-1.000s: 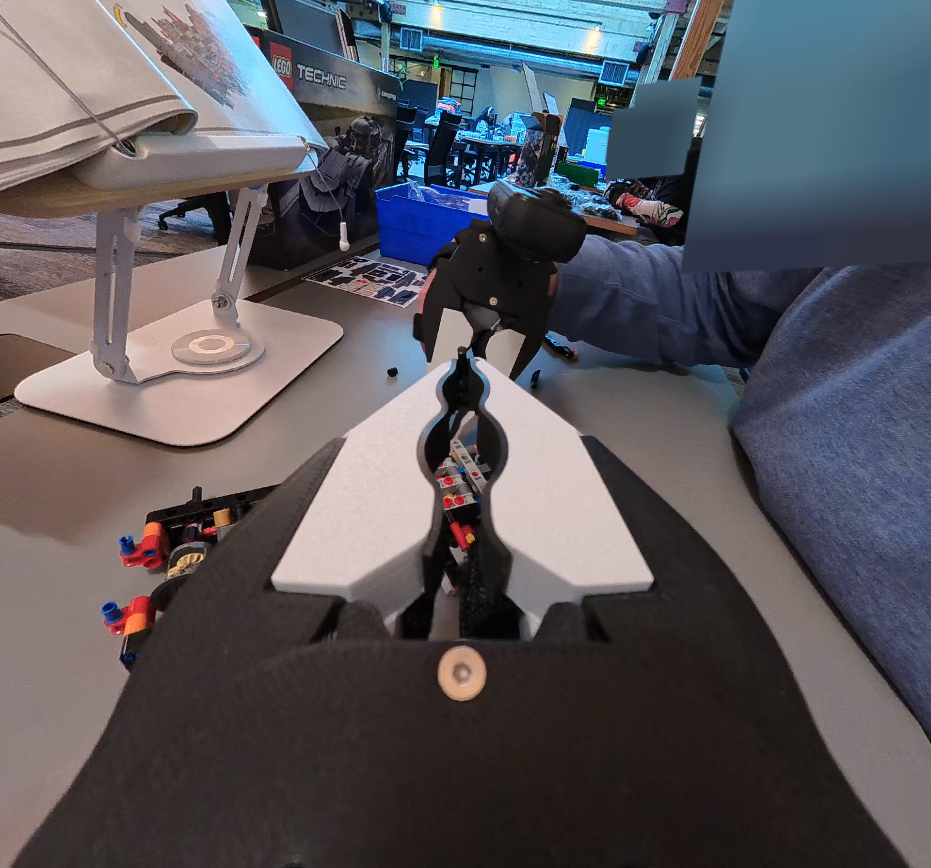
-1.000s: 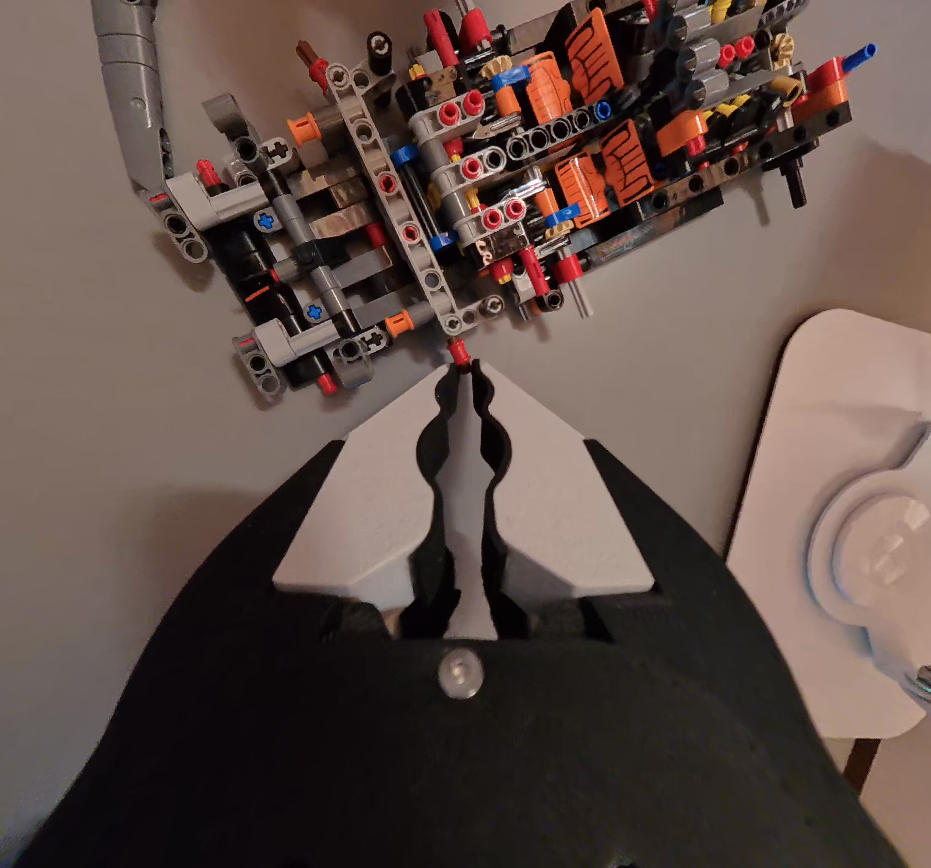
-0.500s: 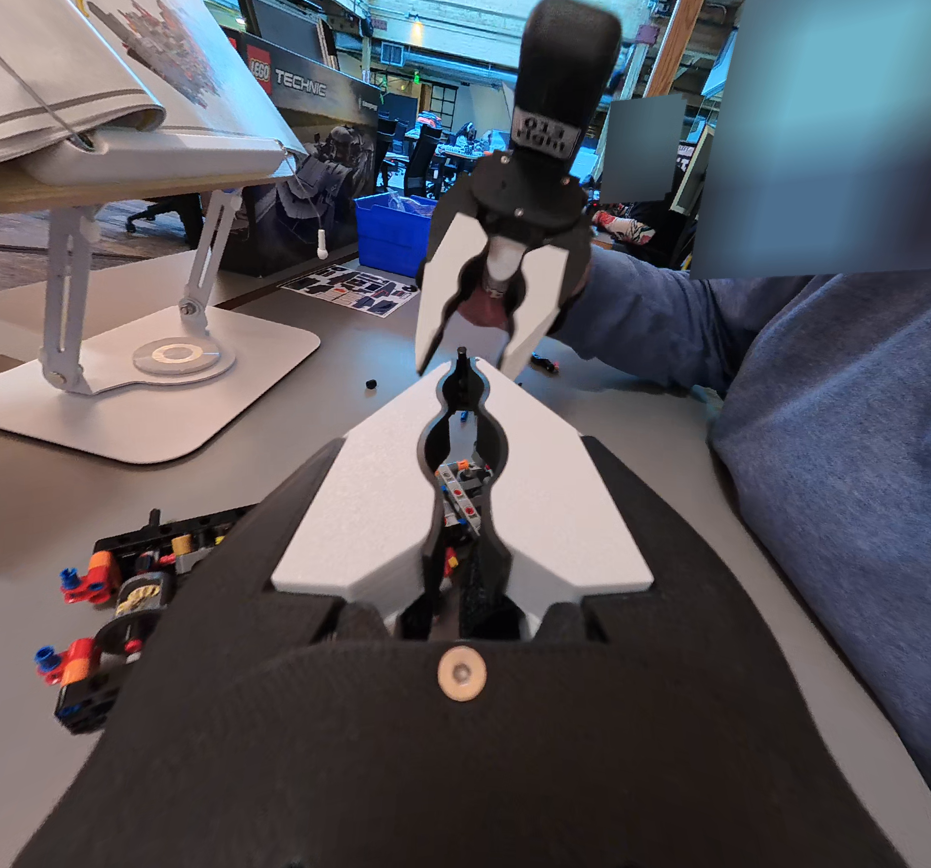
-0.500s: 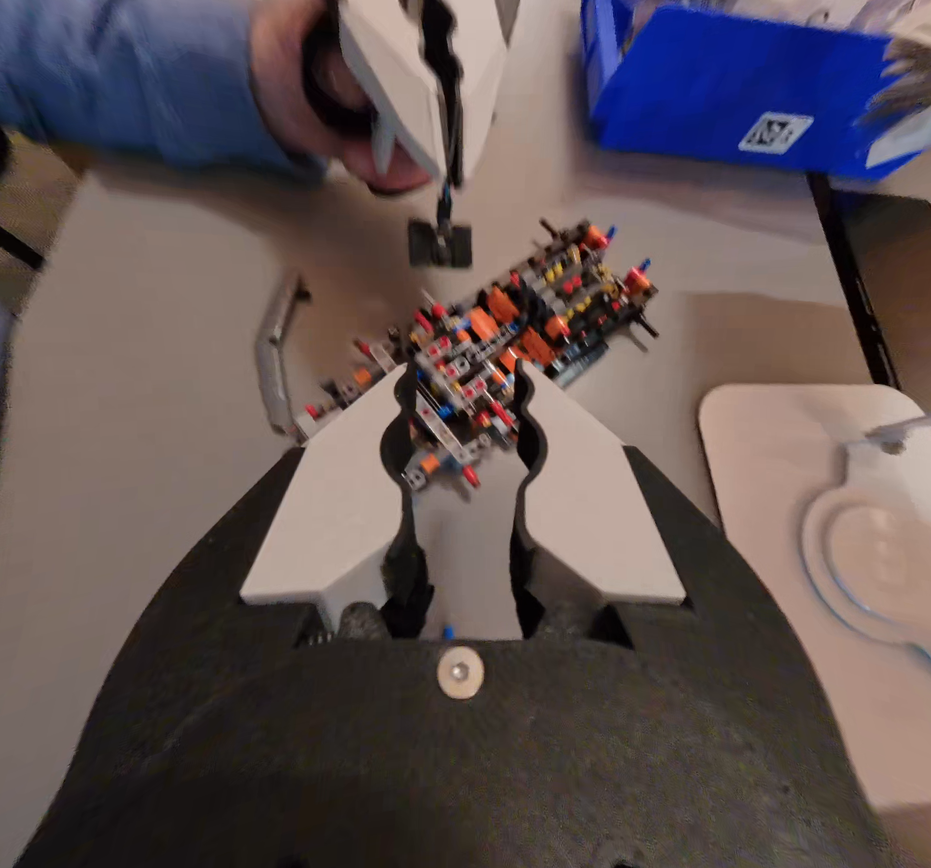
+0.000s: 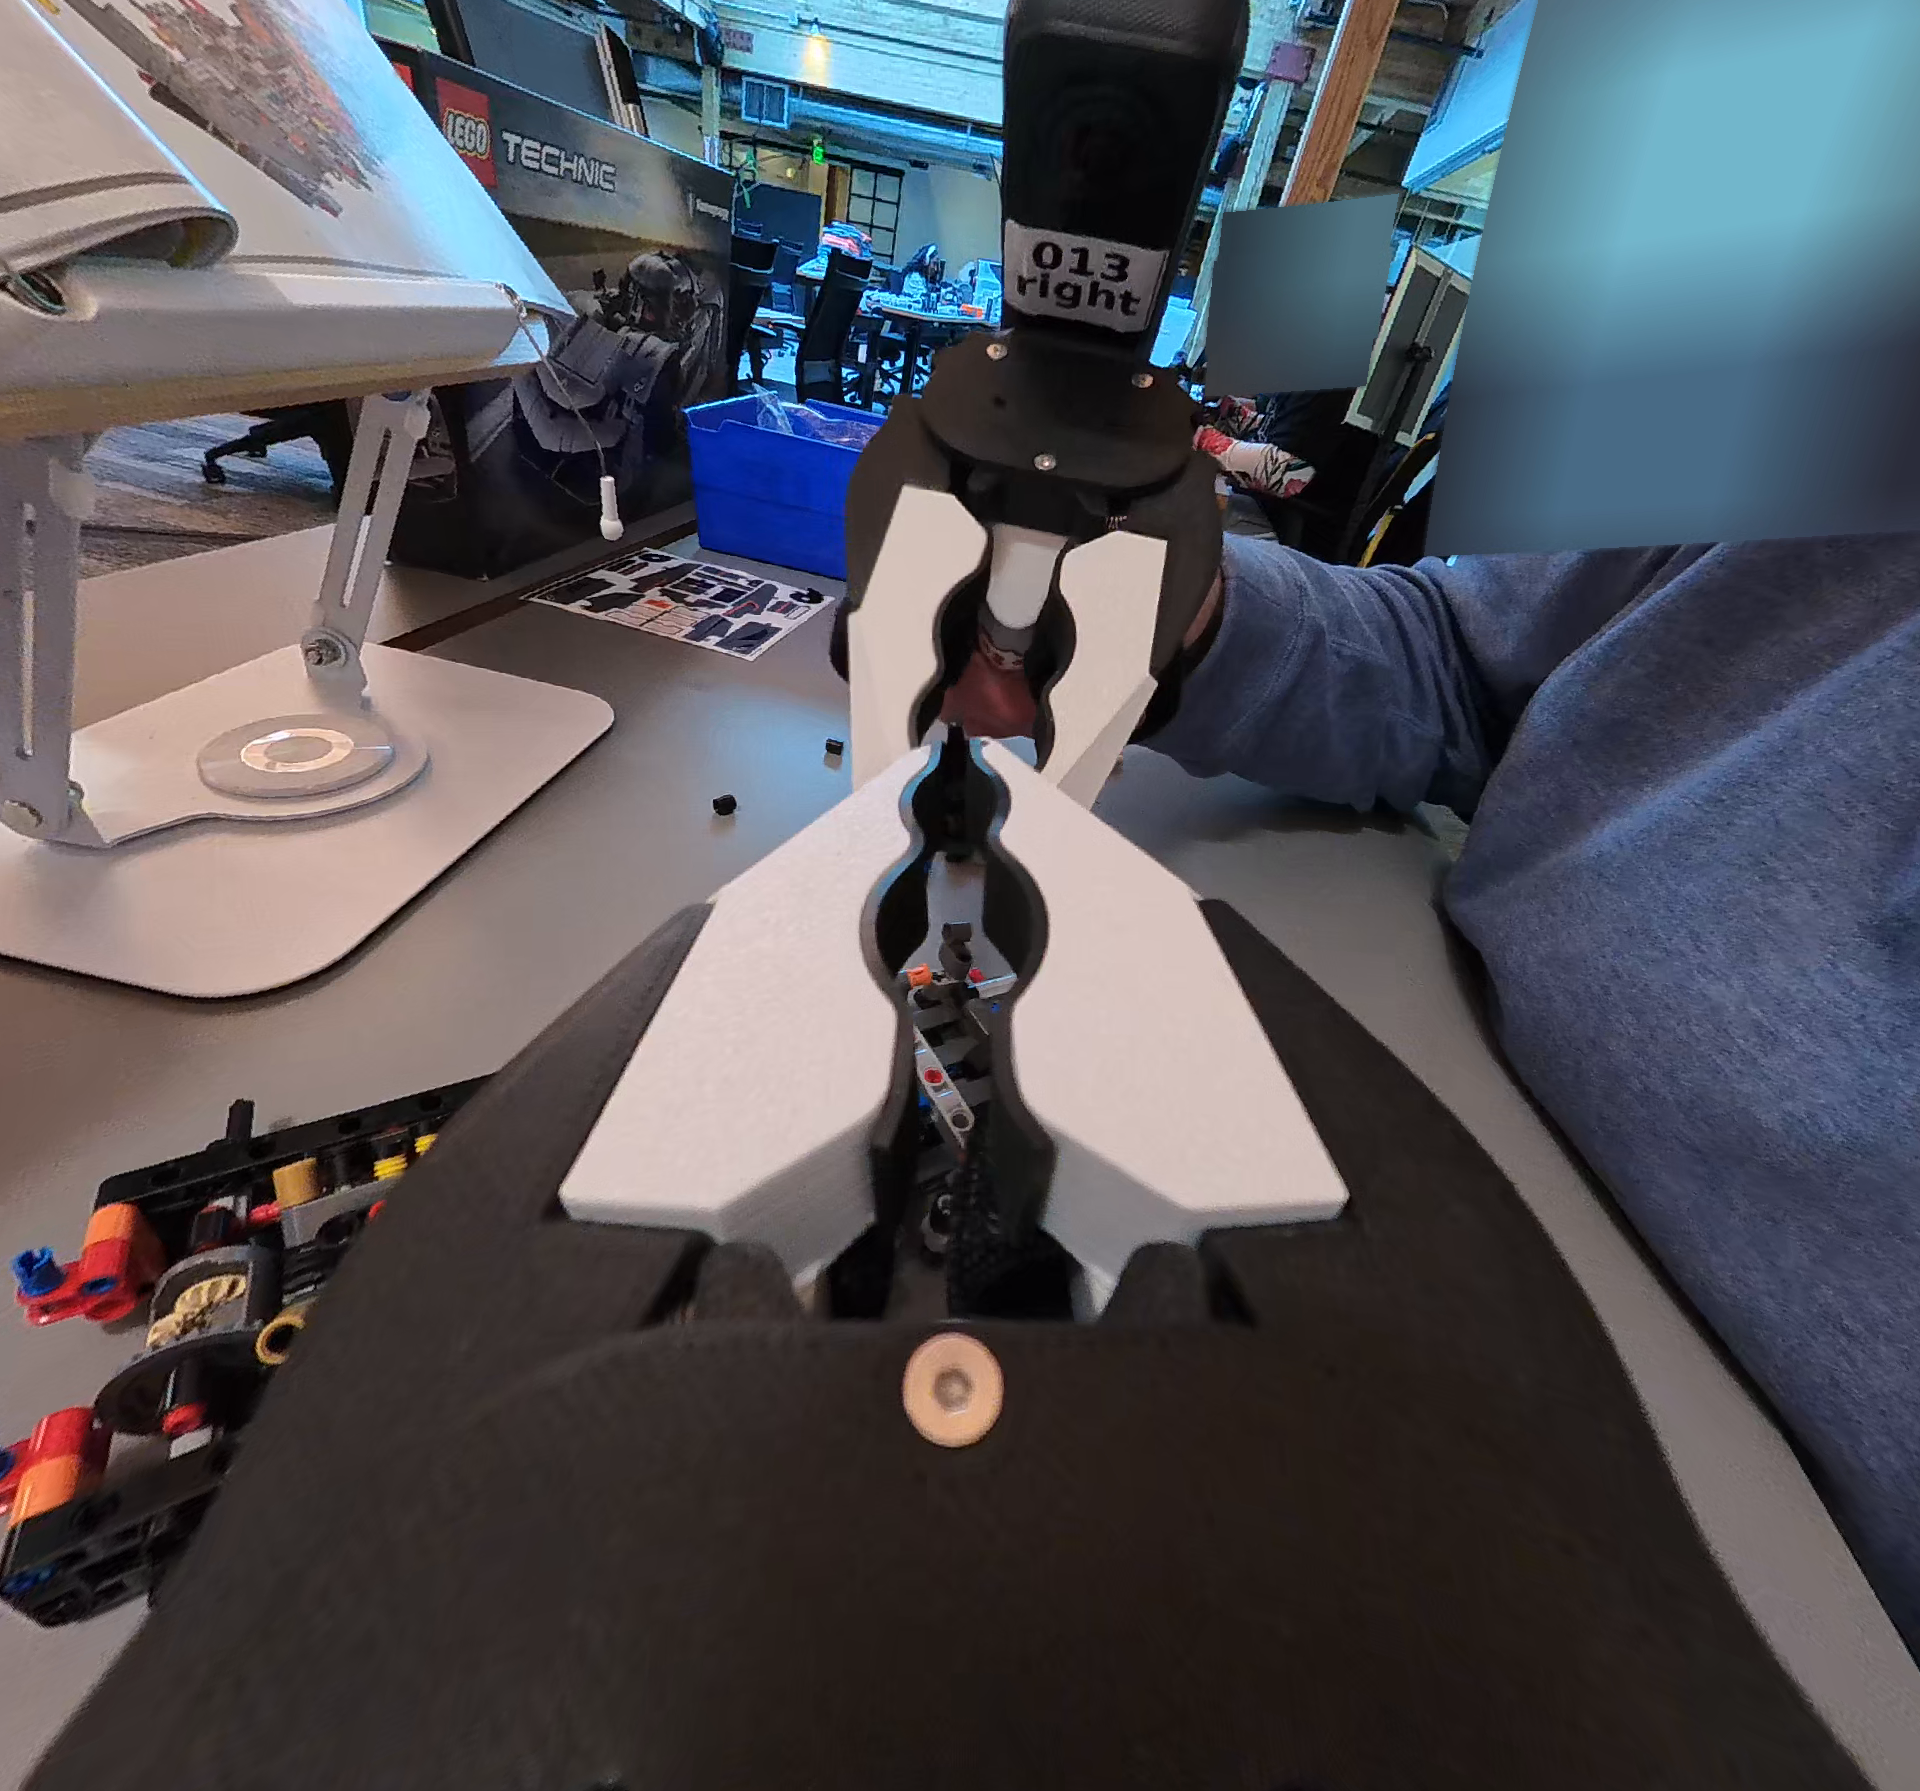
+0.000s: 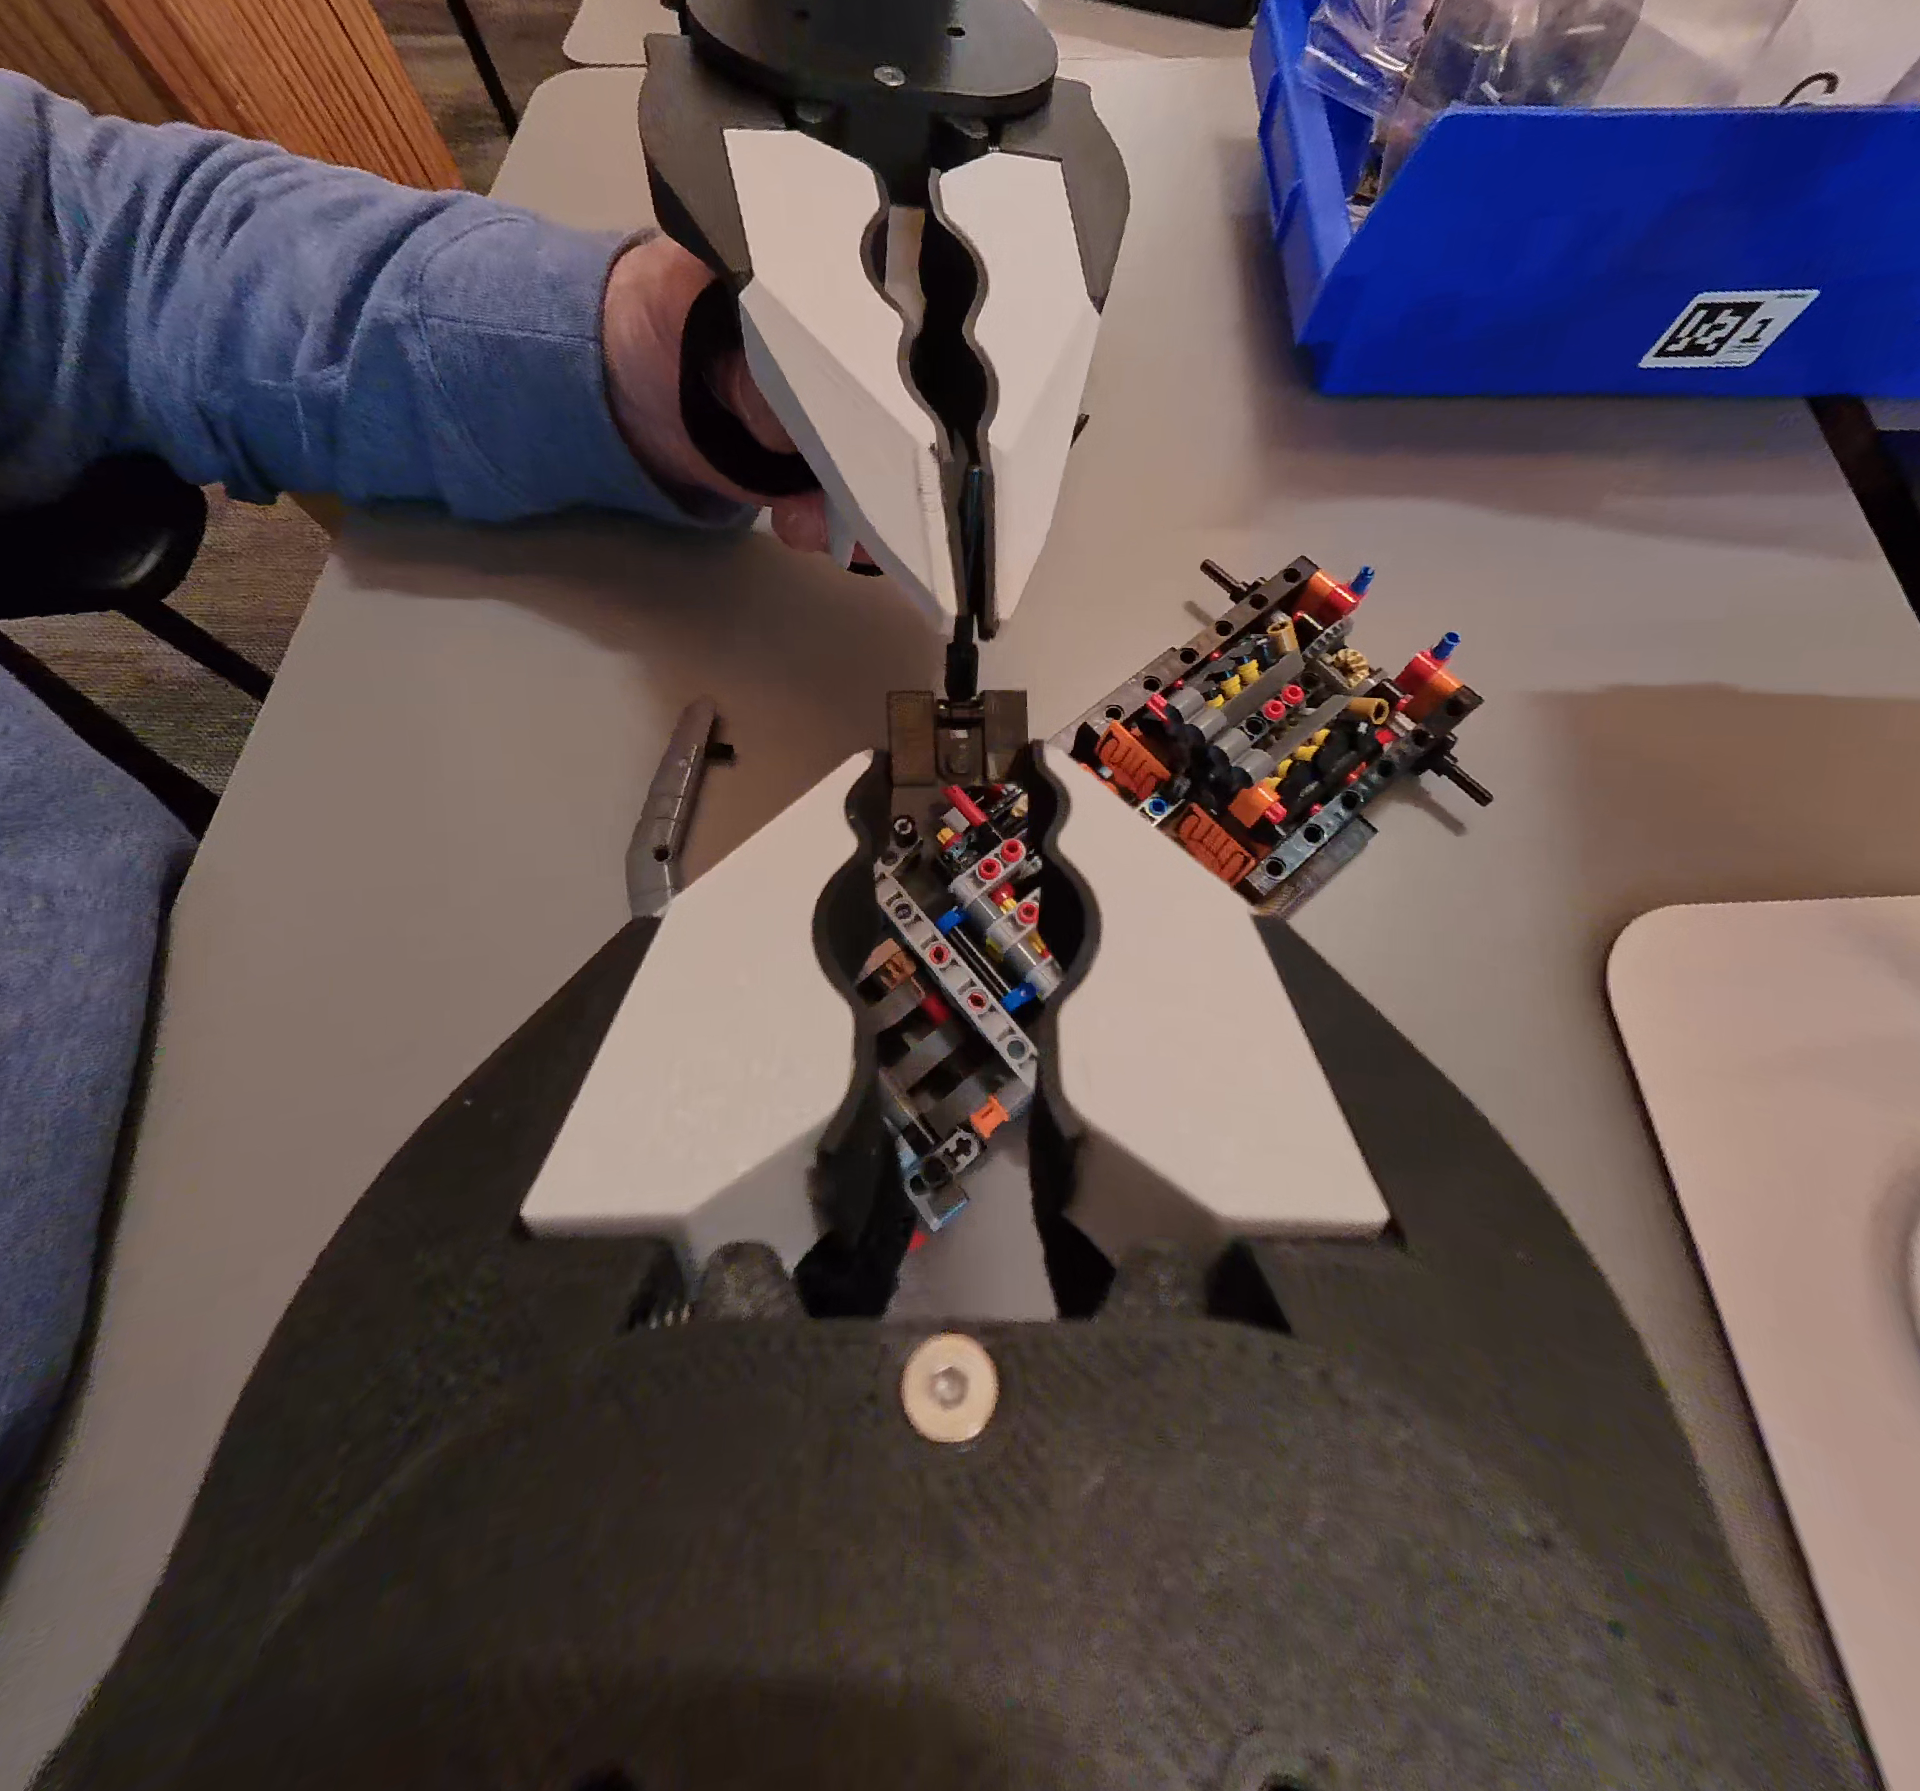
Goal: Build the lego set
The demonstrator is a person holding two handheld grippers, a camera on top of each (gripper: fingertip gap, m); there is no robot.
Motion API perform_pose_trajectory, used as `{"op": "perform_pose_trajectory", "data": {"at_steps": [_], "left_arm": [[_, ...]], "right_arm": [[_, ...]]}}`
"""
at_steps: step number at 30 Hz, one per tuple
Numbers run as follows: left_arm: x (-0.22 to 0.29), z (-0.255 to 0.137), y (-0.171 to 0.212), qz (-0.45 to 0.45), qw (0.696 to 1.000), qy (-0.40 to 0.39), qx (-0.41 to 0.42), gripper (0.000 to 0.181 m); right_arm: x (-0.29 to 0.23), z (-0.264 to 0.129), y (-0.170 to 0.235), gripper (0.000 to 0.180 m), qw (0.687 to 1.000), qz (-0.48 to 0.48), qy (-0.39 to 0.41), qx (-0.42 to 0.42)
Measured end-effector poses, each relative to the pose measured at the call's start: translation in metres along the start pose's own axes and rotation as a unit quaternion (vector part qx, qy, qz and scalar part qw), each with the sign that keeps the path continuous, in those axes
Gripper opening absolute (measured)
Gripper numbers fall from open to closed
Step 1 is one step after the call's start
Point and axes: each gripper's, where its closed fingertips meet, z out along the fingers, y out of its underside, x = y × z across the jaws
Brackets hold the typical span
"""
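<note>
The Lego Technic model [image 6: 1247,754], black and grey with orange, red and blue parts, lies on the grey table [image 6: 468,806]; it also shows at the lower left of the left wrist view [image 5: 156,1274]. My left gripper [image 5: 951,754] is shut on a thin black rod [image 6: 961,661] with a dark block [image 6: 956,733] at its lower end, held above the model. My right gripper [image 6: 956,775] is open, its fingertips on either side of that dark block. The two grippers face each other tip to tip: the right gripper [image 5: 977,733] shows upright in the left wrist view, the left gripper [image 6: 966,624] in the right wrist view.
A white book stand [image 5: 260,806] with the instruction booklet stands at the left; its base [image 6: 1787,1222] is beside the model. A blue bin [image 6: 1558,235] of bagged parts, a set box [image 5: 582,287] and a sticker sheet [image 5: 686,598] lie behind. A grey curved piece [image 6: 670,806] and small black pins [image 5: 724,803] lie loose.
My right gripper, shut at the model's edge one second ago, has lifted away, opened and swung up to face the left gripper. The left gripper stays shut on the black rod.
</note>
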Motion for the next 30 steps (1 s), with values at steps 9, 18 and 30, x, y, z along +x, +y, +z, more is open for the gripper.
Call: {"op": "perform_pose_trajectory", "data": {"at_steps": [9,18,30], "left_arm": [[0.0006,0.0016,0.0016,-0.003,1.0,0.005,0.001,0.0],[0.0006,0.0039,0.003,-0.005,1.0,0.005,0.001,0.002],[-0.0013,0.0027,0.0024,-0.008,1.0,0.001,0.003,0.008]], "right_arm": [[-0.0006,-0.0021,0.0019,0.023,1.0,0.0,0.009,0.0],[-0.001,-0.0042,0.0041,0.023,1.0,-0.003,0.024,-0.006],[0.0002,-0.0056,0.0044,0.023,0.999,0.0,0.036,-0.007]]}}
